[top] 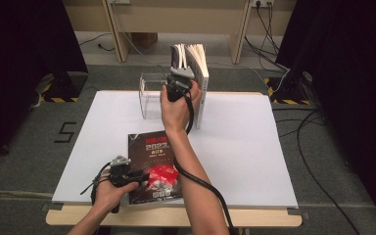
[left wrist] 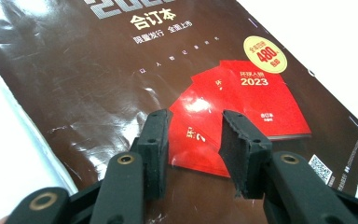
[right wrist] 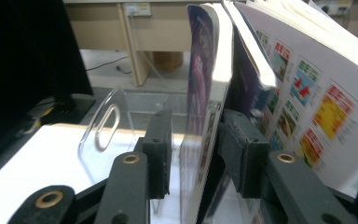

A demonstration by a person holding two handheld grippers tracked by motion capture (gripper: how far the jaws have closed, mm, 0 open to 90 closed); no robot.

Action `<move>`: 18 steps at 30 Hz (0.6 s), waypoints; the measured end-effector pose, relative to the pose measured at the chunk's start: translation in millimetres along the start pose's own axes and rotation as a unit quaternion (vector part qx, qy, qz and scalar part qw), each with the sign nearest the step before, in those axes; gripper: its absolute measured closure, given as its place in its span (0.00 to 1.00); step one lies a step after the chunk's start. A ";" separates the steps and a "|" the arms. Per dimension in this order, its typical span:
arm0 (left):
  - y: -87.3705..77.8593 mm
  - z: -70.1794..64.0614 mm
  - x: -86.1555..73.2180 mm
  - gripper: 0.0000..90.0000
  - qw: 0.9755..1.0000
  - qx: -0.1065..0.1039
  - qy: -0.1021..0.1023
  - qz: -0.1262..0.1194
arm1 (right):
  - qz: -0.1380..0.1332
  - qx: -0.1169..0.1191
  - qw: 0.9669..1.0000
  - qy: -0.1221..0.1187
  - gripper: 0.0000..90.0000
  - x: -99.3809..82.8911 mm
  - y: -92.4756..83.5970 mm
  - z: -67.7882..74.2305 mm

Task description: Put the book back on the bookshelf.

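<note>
Going left to right: the left gripper [top: 144, 175] is hovering low over the dark magazine [top: 149, 147] that's lying flat near the front edge of the white table [top: 254, 156]; its jaws are standing apart with nothing between them, just the red picture on the cover underneath, so it looks like it's either steadying that one or lining up to take it next.

Further back, the clear plastic stand [top: 152, 93] is sitting mid-table, and I'm guessing it's there as a bookend to prop the row up.

Right beside it, the right gripper [top: 176, 83] is up at the standing books [top: 196, 73]; in the right gripper view the thin purple-covered book [right wrist: 200, 93] is sitting upright between the jaws, but they're parted and there's a gap on each side, so it's not being squeezed. The book is leaning on its thicker neighbour [right wrist: 307, 93], which is probably why it's staying up.

Best guess: the book is shelved, and the flat magazine is next.
</note>
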State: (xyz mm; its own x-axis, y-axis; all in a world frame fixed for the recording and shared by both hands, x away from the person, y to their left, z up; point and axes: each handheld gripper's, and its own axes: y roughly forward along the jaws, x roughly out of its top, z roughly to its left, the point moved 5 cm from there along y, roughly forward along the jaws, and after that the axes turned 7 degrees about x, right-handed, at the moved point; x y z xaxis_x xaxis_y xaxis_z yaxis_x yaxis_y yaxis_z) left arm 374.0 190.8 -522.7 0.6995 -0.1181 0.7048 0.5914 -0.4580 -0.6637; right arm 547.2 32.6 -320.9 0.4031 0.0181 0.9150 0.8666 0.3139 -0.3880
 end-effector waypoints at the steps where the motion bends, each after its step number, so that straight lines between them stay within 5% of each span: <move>1: -0.1 -0.1 -0.1 0.68 1.000 0.000 0.000 0.001 | 0.002 0.005 1.000 0.002 0.71 -0.6 -4.0 -1.5; 9: -0.4 -0.3 -0.4 0.68 1.000 0.000 -0.001 0.001 | -0.003 0.003 1.000 0.019 0.70 2.5 -24.0 -19.4; 18: -0.3 0.1 0.0 0.68 1.000 -0.002 -0.004 0.000 | 0.023 0.001 0.999 0.026 0.67 14.3 1.0 -27.9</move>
State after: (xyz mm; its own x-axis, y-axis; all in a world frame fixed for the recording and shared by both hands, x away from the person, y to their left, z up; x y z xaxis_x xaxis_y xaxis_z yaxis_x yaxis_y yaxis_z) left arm 373.9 191.0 -522.5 0.7033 -0.1113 0.7021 0.5894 -0.4609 -0.6635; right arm 562.1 6.7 -311.3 0.4575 -0.0160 0.8891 0.8461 0.3153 -0.4297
